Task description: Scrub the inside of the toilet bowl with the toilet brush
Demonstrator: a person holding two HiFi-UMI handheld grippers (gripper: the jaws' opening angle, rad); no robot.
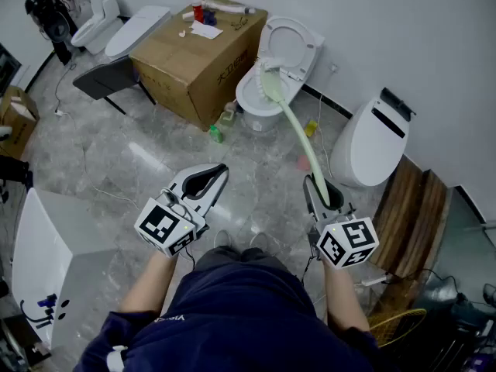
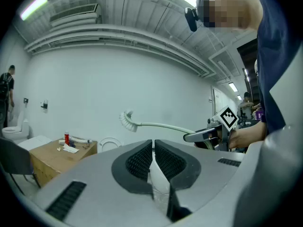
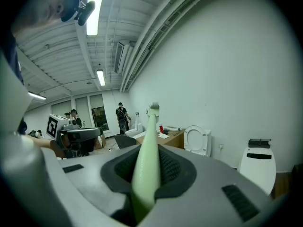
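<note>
Grey marbled floor (image 1: pixel 116 169) is running up to a white wall (image 1: pixel 372 22), and an open toilet (image 1: pixel 249 105) is standing against that wall with its lid (image 1: pixel 293 45) tipped back. Much of the bowl's inside is lying behind the bristle head (image 1: pixel 268 76) of the toilet brush (image 1: pixel 298 138), so what the bowl is holding cannot be made out. In the head view the head is lining up with the bowl's back rim. In the left gripper view it is showing against the wall above the raised lid, so whether it is touching the porcelain cannot be told.

The right gripper (image 1: pixel 319 192) is clenching the brush's pale green handle, which is covering most of its pads in the right gripper view. The left gripper (image 1: pixel 209 178) is hanging apart from the brush, its jaws pressed together on nothing.

A cardboard box (image 1: pixel 194 68) is sitting left of the toilet, taped closed with its contents hidden. A red can (image 1: pixel 198 11) and some papers (image 1: pixel 206 30) are resting on top. A green bottle (image 1: pixel 216 135) is lying on the floor between box and toilet. To the right, a closed toilet (image 1: pixel 376 138) is concealing its own bowl. A white unit (image 1: pixel 46 254) is being cut off by the left edge, and a person (image 1: pixel 48 10) is standing far off.
</note>
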